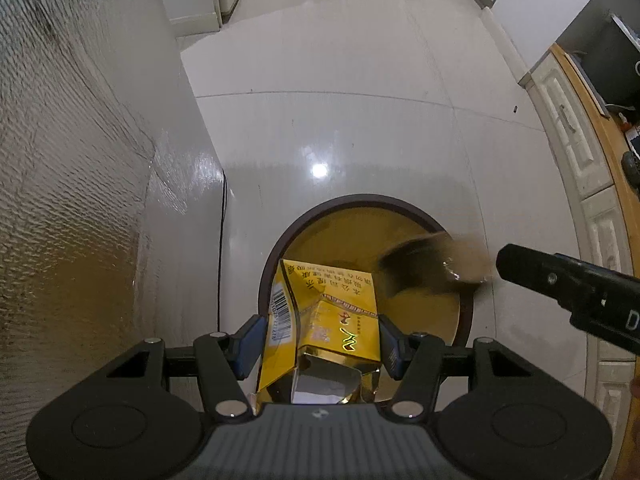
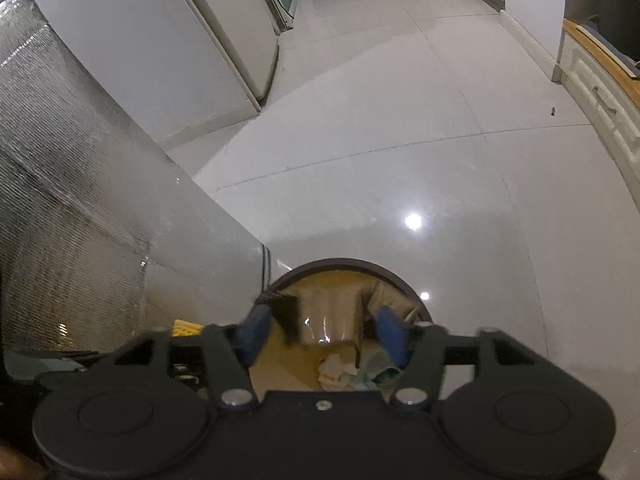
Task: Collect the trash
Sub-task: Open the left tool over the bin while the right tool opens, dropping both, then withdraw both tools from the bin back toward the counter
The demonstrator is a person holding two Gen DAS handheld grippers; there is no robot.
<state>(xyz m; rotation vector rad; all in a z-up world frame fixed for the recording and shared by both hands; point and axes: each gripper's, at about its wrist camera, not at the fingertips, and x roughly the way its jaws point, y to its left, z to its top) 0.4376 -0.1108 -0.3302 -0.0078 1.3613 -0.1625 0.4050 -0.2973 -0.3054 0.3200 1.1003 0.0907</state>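
The left tool [image 1: 320, 340] is clenched on a torn yellow carton [image 1: 324, 312], its blue pads pressing the carton's two sides. The carton hangs above the near part of the round bin [image 1: 466, 308], a dark-rimmed bin with a yellowish inside that stands on the pale tiled floor [image 1: 340, 120].

The left wrist view alone shows the carton's barcode and printed face, and a blurred brown, partly clear wrapper [image 1: 432, 264] over the bin's right rim, just beside the black tip of the other tool [image 1: 560, 284]. Whether that wrapper is touching the tip cannot be told through the blur.

The right wrist view looks down into the same bin [image 2: 348, 266] from above. The right tool [image 2: 324, 332] has its blue pads spread apart, and the brown wrapper [image 2: 332, 312] sits blurred between them; no pad visibly presses it, so the tool reads as released. Only this view shows the bin's bottom, where crumpled paper scraps [image 2: 352, 374] lie. A sliver of the yellow carton [image 2: 185, 327] peeks out left of the bin, behind the tool's body.

Left of the bin in both views stands a silver textured panel [image 1: 72, 160].
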